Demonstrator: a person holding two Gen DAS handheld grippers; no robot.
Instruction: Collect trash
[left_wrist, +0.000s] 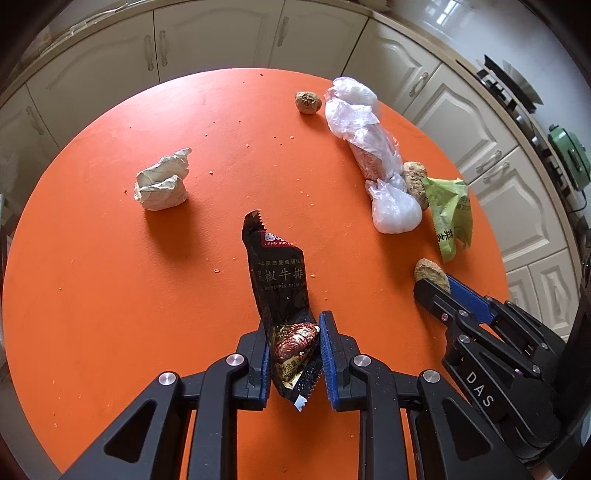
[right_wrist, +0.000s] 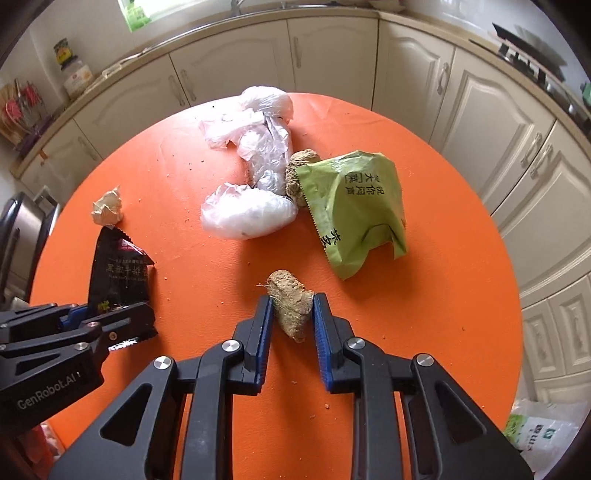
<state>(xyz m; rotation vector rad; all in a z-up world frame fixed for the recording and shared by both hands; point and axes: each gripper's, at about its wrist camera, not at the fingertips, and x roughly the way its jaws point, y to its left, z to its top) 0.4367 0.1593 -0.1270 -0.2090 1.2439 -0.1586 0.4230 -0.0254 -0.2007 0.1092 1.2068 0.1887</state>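
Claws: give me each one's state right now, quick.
Left claw: closed on the black sauce packet.
Right claw: closed on the brown food chunk.

The left tongs (left_wrist: 293, 354) are made of black plastic with a rough, speckled skin. Each finger has a blue pad (left_wrist: 328, 363) with tiny ridges (like a comb). Round silver screws sit at the joints, and the arms have triangle holes cut in them. The right tongs (right_wrist: 293, 321) look just the same. White letters show on their sides: "DAS" on the right ones, "GenRobot.AI" on the left ones.
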